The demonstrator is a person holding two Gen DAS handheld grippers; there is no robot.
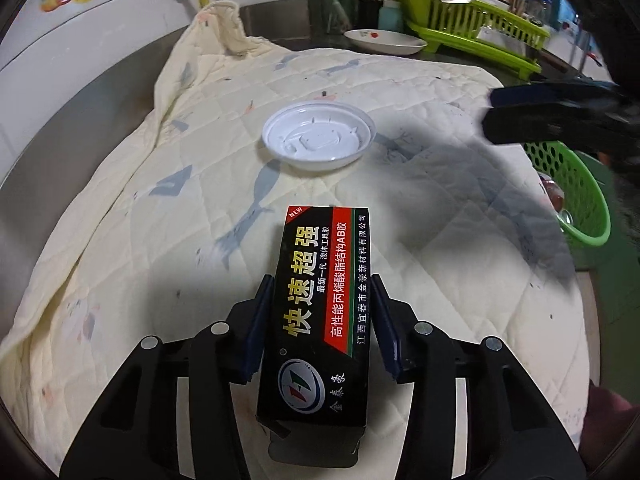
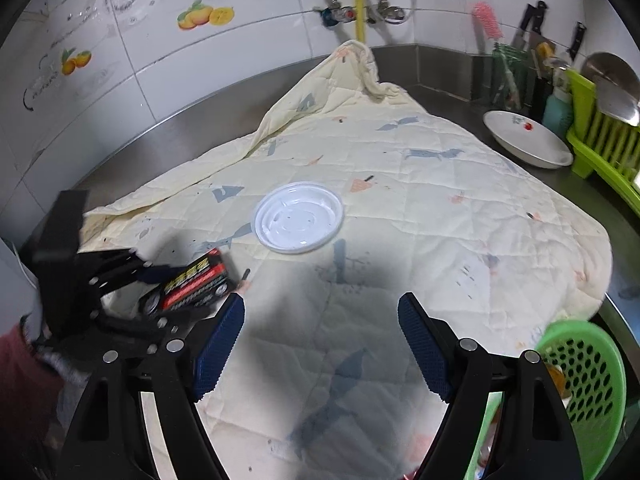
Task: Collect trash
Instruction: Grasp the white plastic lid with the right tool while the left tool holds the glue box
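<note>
A black glue box (image 1: 320, 320) with yellow and red print sits lengthwise between my left gripper's (image 1: 320, 284) blue pads, which press on its two long sides; its near end flap hangs open. In the right wrist view the same box (image 2: 192, 280) lies low over the quilted cloth at the left. A white plastic lid (image 1: 319, 136) (image 2: 299, 218) lies upside down on the cloth, beyond both grippers. My right gripper (image 2: 320, 320) stands open and empty above the cloth; it shows blurred at the right edge (image 1: 490, 114) of the left wrist view.
A cream quilted cloth (image 2: 440, 200) covers the steel counter. A green perforated basket (image 1: 576, 196) (image 2: 580, 372) with trash in it stands off the cloth's right edge. A white dish (image 2: 524, 144) and a green dish rack (image 1: 472, 28) stand at the back right; a tiled wall lies behind.
</note>
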